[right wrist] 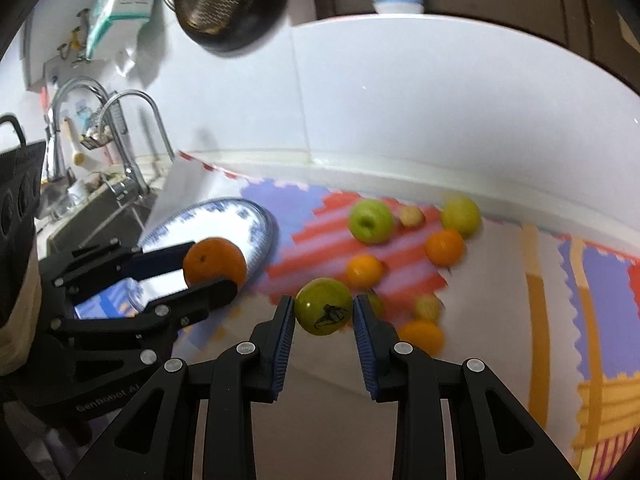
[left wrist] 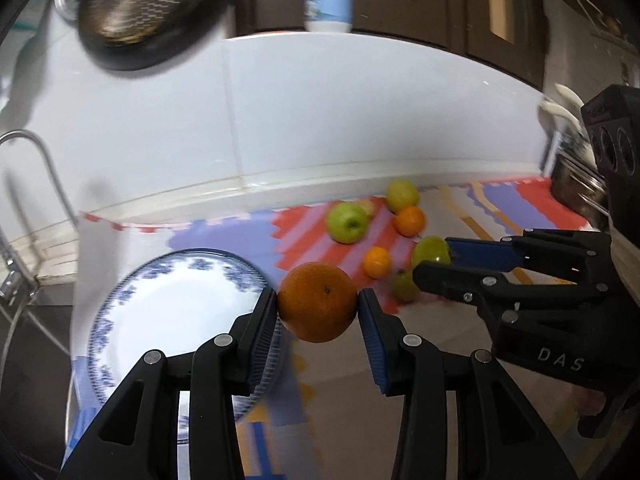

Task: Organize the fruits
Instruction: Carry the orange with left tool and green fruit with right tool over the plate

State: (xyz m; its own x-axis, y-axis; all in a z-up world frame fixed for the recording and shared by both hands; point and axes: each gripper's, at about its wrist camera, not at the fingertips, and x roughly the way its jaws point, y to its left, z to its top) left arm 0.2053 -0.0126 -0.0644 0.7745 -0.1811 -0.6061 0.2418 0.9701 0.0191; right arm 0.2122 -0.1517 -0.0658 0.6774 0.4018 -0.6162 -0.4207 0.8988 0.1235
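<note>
The orange point(left wrist: 318, 302) sits clamped between the two blue pads of the left gripper point(left wrist: 318, 304), lifted off the bench and hanging just beside the right-hand rim of the blue-patterned plate point(left wrist: 132, 320), which lies at the left edge of the patterned mat point(left wrist: 304, 232) near the sink side. Being round, the fruit has no long axis to mind; what matters is that the plate lies to the left of the tongs and slightly below them, so the coming move is, by my reading, a short carry leftward over the rim and a release.

The right gripper point(right wrist: 324, 312) is likewise closed on a green apple point(right wrist: 324, 312) with a dark mark on its skin, held above the mat's near edge, farther from the plate than the left one is. The left hand is therefore the nearer to the plate and should go first.

Behind both, toward the wall edge of the bench, the loose fruit remains: a green apple with its stem hollow up point(right wrist: 370, 222), two small oranges point(right wrist: 364, 271) point(right wrist: 444, 247), and a yellow-green fruit point(right wrist: 461, 215) by the backsplash
</note>
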